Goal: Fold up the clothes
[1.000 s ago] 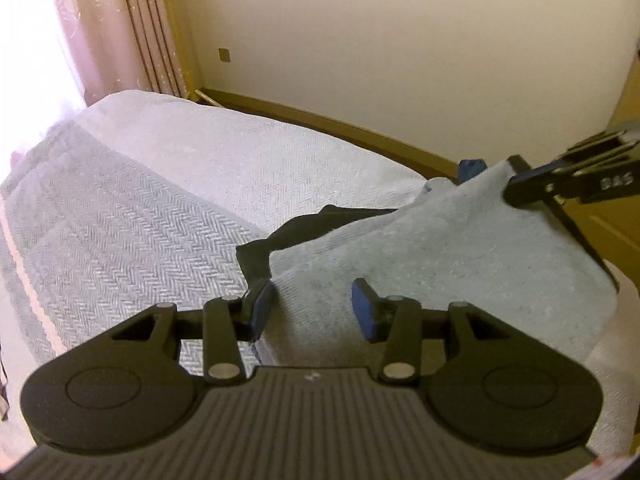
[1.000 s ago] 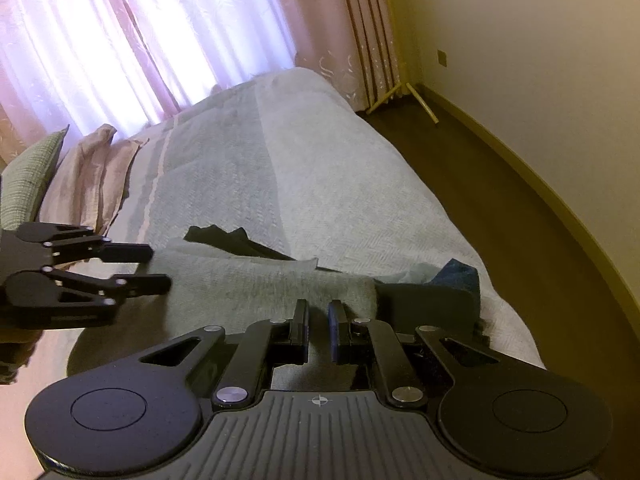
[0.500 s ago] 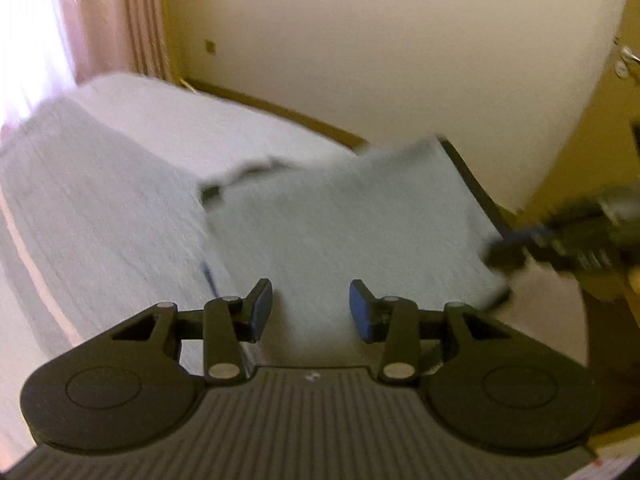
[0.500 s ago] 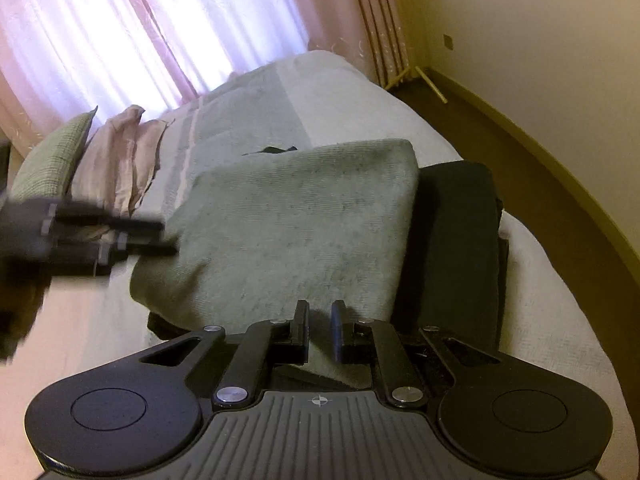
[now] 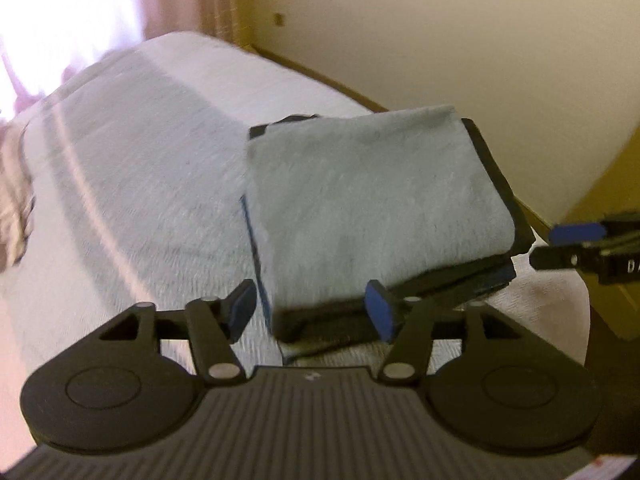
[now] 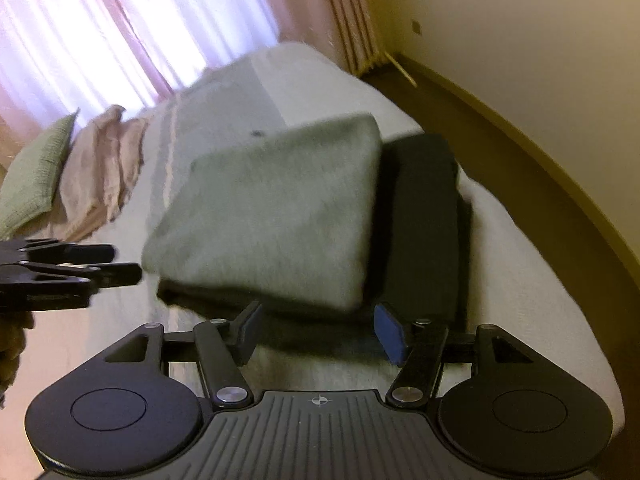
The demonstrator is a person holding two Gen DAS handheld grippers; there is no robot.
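Grey fleece, folded square, tops a dark garment on the bed — the folded grey garment lies just ahead of our left gripper and right gripper. Both are spread wide, empty. Writing on the right one is too blurred to read.

We see both views smeared by motion blur, so the weave of the grey folded garment is lost. The dark folded garment beneath lies mostly hidden. At the right edge of the left wrist view, the right gripper is cut off.
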